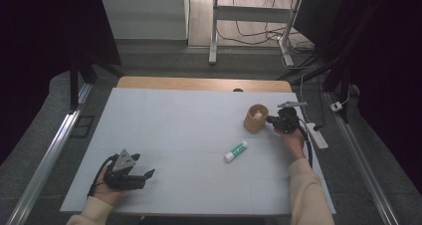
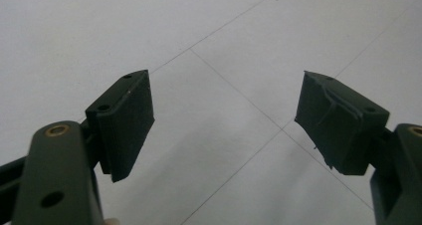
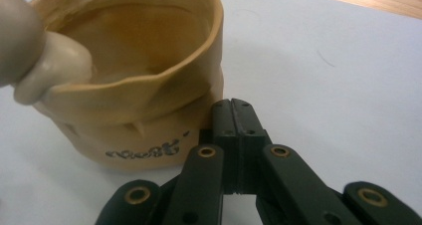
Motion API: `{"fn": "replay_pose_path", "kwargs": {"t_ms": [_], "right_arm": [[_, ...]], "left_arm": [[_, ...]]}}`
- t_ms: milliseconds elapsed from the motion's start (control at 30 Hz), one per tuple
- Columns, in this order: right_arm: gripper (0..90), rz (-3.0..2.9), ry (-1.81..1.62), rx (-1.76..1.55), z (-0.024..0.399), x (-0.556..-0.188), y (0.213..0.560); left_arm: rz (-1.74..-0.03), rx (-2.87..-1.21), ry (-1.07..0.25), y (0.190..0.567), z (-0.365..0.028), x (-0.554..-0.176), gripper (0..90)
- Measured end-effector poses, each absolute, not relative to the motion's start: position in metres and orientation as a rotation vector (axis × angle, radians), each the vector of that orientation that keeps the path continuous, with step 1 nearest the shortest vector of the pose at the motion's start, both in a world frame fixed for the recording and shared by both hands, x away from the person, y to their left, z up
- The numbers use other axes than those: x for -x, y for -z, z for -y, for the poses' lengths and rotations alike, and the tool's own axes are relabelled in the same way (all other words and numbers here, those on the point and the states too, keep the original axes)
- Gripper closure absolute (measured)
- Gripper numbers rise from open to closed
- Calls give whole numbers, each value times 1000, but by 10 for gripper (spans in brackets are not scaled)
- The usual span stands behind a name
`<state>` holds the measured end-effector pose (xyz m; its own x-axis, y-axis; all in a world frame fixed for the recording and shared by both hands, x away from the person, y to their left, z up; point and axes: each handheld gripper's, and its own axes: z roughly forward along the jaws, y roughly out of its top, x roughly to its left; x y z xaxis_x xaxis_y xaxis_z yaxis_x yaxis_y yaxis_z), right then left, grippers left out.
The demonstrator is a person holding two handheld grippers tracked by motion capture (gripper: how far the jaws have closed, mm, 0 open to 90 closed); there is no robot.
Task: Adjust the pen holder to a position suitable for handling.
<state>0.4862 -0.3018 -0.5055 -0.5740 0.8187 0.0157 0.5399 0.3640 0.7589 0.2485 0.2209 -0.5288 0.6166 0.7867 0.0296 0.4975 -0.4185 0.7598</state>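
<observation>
— Closest in, what's the left gripper (image 1: 149, 174) doing?
— Jaws wide apart, nothing between them, over the pale grey table mat (image 1: 189, 130).
— And the right gripper (image 3: 233, 110)?
— Jaws pressed together, empty, tips right by the tan soft-walled cup (image 3: 134, 80) at the mat's far right; a white-and-green tube (image 1: 235, 151) lies nearer the middle.

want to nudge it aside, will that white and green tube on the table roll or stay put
The tube lies on its side on the flat white table, so a sideways nudge would probably roll it. Pushed end-on, it would more likely slide. It looks small and probably light, so go gently.
</observation>
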Motion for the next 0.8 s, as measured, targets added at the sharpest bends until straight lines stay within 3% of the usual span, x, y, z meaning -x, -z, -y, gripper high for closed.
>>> {"fn": "replay_pose_path", "kwargs": {"t_ms": [800], "right_arm": [[898, -2319, -1032, -1085, 275, -484, 506]], "left_arm": [[-993, -2115, -497, 530, -219, -248, 227]]}}
